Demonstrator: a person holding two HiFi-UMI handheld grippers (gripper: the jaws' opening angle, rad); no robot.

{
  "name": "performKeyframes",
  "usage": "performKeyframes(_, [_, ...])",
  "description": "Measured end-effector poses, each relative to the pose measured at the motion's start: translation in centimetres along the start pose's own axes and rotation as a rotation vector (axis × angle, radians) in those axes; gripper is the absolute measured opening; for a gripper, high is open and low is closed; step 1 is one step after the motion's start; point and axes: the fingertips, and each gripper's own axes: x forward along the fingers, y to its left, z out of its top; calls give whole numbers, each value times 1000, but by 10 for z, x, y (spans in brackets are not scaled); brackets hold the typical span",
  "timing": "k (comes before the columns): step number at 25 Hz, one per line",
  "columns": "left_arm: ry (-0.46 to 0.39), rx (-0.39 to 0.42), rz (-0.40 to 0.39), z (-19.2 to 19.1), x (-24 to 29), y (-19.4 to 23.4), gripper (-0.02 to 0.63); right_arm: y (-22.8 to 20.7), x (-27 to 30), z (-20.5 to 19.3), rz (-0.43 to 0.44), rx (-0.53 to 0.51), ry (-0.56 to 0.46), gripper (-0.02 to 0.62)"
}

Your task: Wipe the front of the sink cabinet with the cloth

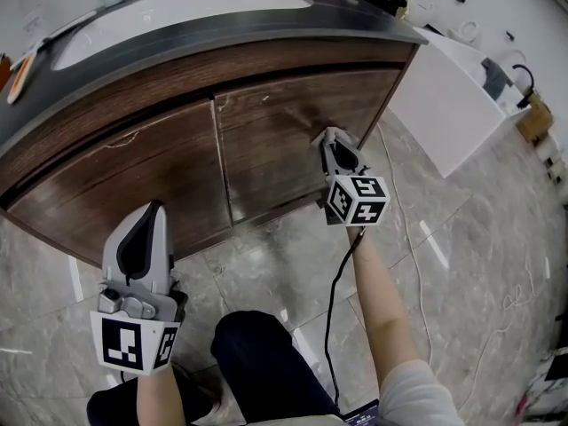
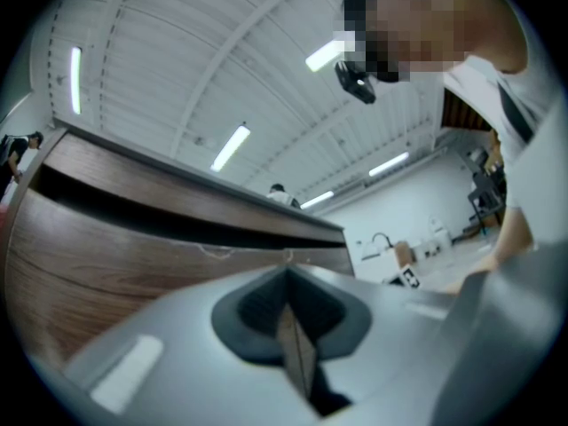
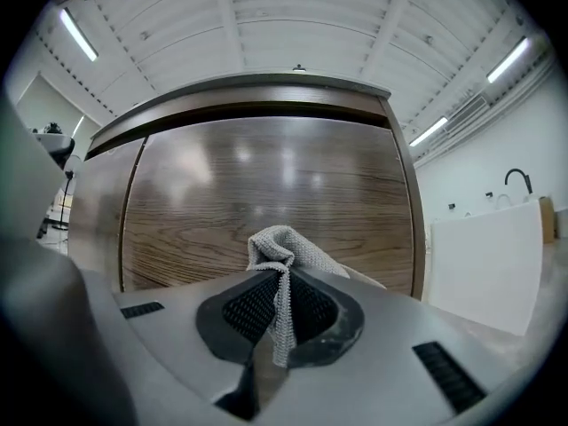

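Note:
The sink cabinet (image 1: 266, 140) has dark wood-grain doors under a grey countertop. My right gripper (image 1: 330, 140) is held against the lower part of the right door (image 3: 266, 193), shut on a grey knitted cloth (image 3: 282, 256). The cloth bunches out past the jaw tips toward the wood. My left gripper (image 1: 153, 211) hangs low near the floor in front of the left door (image 2: 106, 264), shut with nothing between its fingers.
A white sink basin (image 1: 177, 11) is set in the countertop. A white box-like unit (image 1: 448, 96) stands to the right of the cabinet. The floor is glossy marble tile (image 1: 444, 238). The person's dark-clad knee (image 1: 266, 362) is below, and a black cable (image 1: 333, 309) runs along the right arm.

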Motion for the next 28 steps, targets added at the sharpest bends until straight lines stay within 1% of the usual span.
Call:
performKeyframes(4, [0, 2, -8, -1, 3, -4, 6, -25, 1, -3, -38, 35, 11, 23])
performKeyframes(9, [10, 8, -14, -5, 5, -7, 6, -74, 1, -6, -160, 84, 26, 21])
performKeyframes(14, [18, 12, -19, -7, 6, -9, 6, -106, 1, -8, -222, 53, 64, 21])
performKeyframes(16, [21, 11, -18, -8, 7, -10, 6, -115, 1, -10, -231, 60, 71, 21])
performKeyframes(20, [24, 11, -20, -11, 9, -11, 6, -117, 2, -22, -236, 96, 75, 20])
performKeyframes(24, [31, 16, -24, -13, 9, -14, 6, -117, 2, -53, -240, 103, 145, 20])
performKeyframes(28, [37, 15, -21, -17, 8, -13, 6, -114, 4, -77, -239, 83, 204, 20])
